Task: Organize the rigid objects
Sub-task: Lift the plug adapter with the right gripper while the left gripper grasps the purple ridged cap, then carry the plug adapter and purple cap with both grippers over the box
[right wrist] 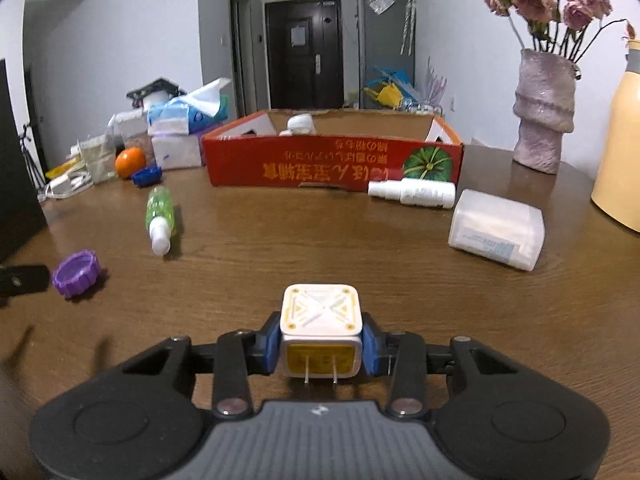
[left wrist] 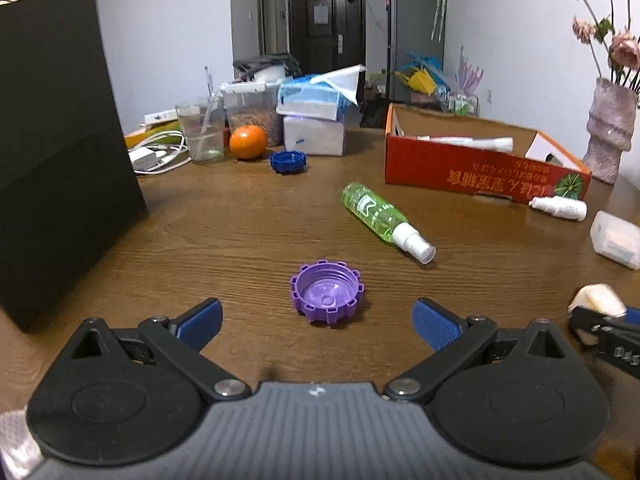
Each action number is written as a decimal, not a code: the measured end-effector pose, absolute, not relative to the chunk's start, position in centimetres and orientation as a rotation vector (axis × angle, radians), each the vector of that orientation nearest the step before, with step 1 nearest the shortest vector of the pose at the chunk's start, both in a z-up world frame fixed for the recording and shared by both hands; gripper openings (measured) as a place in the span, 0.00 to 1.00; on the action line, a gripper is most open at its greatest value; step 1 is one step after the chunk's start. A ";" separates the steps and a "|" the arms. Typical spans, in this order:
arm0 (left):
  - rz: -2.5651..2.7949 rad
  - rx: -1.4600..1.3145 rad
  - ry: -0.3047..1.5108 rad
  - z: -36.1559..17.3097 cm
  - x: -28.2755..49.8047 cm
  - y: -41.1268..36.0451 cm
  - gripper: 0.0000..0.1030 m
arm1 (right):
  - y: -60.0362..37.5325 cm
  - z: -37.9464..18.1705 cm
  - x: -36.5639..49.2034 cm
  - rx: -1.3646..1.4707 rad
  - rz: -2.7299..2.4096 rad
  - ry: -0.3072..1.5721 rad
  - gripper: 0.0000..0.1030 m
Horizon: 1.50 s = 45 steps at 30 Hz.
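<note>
A purple ribbed cap (left wrist: 327, 297) lies open side up on the wooden table, just ahead of my open left gripper (left wrist: 318, 322) and between its blue pads. It also shows in the right wrist view (right wrist: 77, 274). My right gripper (right wrist: 322, 346) is shut on a white plug adapter (right wrist: 321, 325), prongs toward the camera, just above the table. A red cardboard box (right wrist: 332, 164) holds white bottles. A green spray bottle (left wrist: 382, 218) lies on its side. A blue cap (left wrist: 288, 161) sits further back.
A black box (left wrist: 60, 152) stands at the left. An orange (left wrist: 248, 142), a glass jar (left wrist: 202, 128), cables and tissue packs (left wrist: 316, 120) crowd the back. A white bottle (right wrist: 412, 193), a translucent case (right wrist: 496, 229), a vase (right wrist: 544, 108) and a yellow jug (right wrist: 620, 136) sit at the right.
</note>
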<state>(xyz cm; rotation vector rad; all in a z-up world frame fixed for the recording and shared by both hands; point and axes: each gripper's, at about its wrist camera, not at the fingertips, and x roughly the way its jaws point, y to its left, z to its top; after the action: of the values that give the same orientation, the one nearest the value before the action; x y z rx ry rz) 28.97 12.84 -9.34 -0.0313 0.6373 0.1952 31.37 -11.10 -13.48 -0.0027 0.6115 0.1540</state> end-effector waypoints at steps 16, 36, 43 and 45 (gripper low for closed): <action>0.192 -0.004 0.730 -12.3 34.3 13.6 1.00 | -13.2 -12.4 31.5 0.082 0.069 0.504 0.37; 0.199 -0.017 0.665 -11.9 34.3 14.0 0.54 | -13.0 -12.4 31.2 0.083 0.090 0.495 0.37; 0.198 -0.078 0.617 -10.9 33.1 14.0 0.54 | -12.8 -12.2 30.8 0.077 0.090 0.472 0.37; 0.186 -0.093 0.615 -10.7 32.9 13.6 0.54 | -12.9 -12.1 30.8 0.091 0.102 0.473 0.37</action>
<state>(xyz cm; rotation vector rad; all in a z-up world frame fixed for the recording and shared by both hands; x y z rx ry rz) 32.89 13.64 -10.74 -0.0935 0.6153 0.1860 30.80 -12.95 -12.06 0.0906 0.4732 0.1023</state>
